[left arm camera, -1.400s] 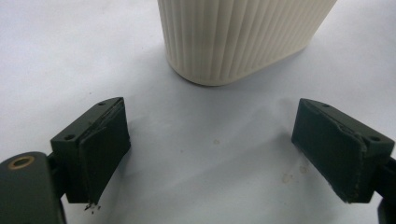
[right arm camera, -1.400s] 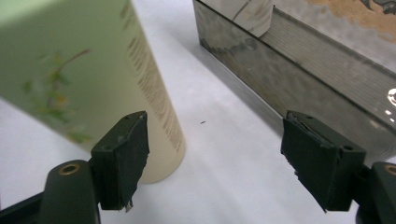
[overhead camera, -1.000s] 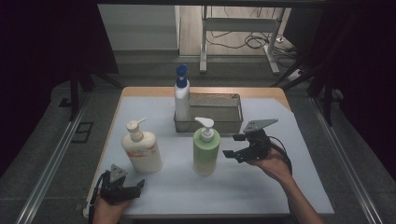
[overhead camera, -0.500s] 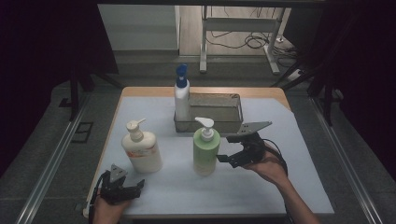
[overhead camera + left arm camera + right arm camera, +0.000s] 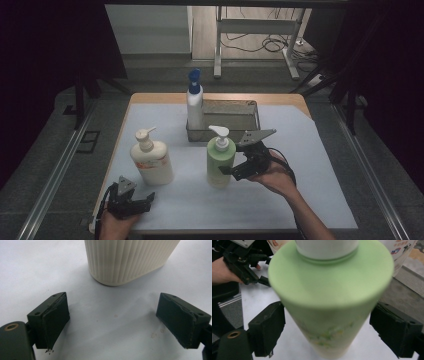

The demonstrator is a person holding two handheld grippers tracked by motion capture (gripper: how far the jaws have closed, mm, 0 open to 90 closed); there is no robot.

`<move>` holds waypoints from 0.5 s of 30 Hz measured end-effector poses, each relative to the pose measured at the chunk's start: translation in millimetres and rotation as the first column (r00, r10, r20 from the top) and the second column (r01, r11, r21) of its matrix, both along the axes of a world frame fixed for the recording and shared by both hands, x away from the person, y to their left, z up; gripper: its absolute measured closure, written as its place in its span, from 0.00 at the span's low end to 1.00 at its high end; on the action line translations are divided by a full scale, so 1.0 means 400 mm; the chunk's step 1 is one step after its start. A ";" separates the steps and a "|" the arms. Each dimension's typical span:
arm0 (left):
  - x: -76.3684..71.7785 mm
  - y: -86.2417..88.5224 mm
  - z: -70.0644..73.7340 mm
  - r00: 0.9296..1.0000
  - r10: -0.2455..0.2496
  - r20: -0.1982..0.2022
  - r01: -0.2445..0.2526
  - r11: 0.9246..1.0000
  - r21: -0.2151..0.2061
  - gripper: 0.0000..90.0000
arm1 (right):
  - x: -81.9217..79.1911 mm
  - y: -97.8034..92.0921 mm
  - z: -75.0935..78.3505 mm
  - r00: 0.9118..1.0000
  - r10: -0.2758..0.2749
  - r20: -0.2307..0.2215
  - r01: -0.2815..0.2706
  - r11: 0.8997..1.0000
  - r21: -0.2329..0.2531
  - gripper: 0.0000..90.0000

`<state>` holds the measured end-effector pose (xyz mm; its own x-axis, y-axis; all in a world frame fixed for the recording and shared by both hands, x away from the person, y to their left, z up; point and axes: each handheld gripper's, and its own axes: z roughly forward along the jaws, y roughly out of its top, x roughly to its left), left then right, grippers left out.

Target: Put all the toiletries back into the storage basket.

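Right gripper (image 5: 327, 332) jaws spread wide, flanking pale-green plastic pump bottle (image 5: 329, 295); left gripper (image 5: 120, 322) agape beside ribbed cream bottle (image 5: 127, 260).

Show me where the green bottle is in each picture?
High view: green bottle stands mid-table, beside the right gripper.
Left gripper view: not in it.
Right gripper view: green bottle is between the open jaws, centre.
Shared landmark: the cream bottle, also at the left gripper view's top.

You have moved your right gripper (image 5: 231, 171) in until its parted jaws flank the green bottle (image 5: 220, 161).
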<state>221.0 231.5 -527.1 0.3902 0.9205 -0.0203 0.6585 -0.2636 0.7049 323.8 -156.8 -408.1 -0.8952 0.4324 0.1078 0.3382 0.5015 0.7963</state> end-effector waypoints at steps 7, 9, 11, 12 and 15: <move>0.000 0.000 0.000 1.000 -0.002 -0.001 0.002 1.000 0.002 0.12 | 0.007 0.028 -0.006 1.000 -0.009 0.013 0.010 1.000 -0.014 0.11; 0.000 0.000 0.000 1.000 -0.002 -0.002 0.002 1.000 0.002 0.12 | 0.011 0.034 -0.008 1.000 -0.009 0.012 0.009 1.000 -0.011 0.11; 0.000 0.001 0.000 1.000 -0.002 -0.002 0.002 1.000 0.002 0.12 | 0.012 0.041 -0.009 1.000 -0.011 0.020 0.012 1.000 -0.014 0.10; 0.000 0.000 0.000 1.000 -0.002 -0.002 0.002 1.000 0.002 0.12 | 0.012 0.044 -0.009 1.000 -0.014 0.020 0.014 1.000 -0.014 0.10; 0.000 0.001 0.000 1.000 -0.002 -0.002 0.002 1.000 0.002 0.12 | 0.015 0.054 -0.012 1.000 -0.017 0.026 0.018 1.000 -0.020 0.09</move>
<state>221.1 231.7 -527.0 0.3922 0.9197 -0.0192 0.6592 -0.2665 0.7031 329.8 -135.1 -413.0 -0.8898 0.4499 0.0759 0.3267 0.5120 0.7945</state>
